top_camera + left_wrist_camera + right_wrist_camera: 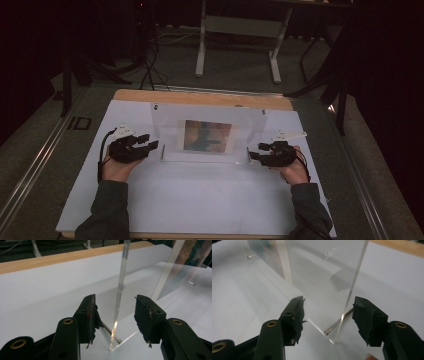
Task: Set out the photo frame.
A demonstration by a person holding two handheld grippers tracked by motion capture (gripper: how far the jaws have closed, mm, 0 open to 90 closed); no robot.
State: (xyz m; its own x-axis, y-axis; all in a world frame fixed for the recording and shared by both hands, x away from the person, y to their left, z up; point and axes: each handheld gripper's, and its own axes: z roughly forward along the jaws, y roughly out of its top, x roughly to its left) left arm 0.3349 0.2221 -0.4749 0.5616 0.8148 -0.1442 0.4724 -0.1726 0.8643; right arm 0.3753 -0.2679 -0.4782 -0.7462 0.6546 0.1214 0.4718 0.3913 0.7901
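A clear acrylic photo frame (170, 127) stands upright on the white mat, with a colourful picture (207, 136) in its middle. My left gripper (150, 141) is at the frame's left end. In the left gripper view, the left gripper (115, 298) is open, with the frame's side edge (122, 277) between the jaws and a gap on each side. A metal pin (111, 332) sticks out at the frame's foot. My right gripper (256, 151) is at the right end. In the right gripper view, the right gripper (329, 301) is open astride the frame's corner (324, 270) without touching it.
The white mat (200, 195) covers a wooden table whose far edge (200, 97) shows behind the frame. A second pin (337, 325) lies at the frame's right foot. On the floor beyond the table stand the white legs of another table (237, 30) and dark stands.
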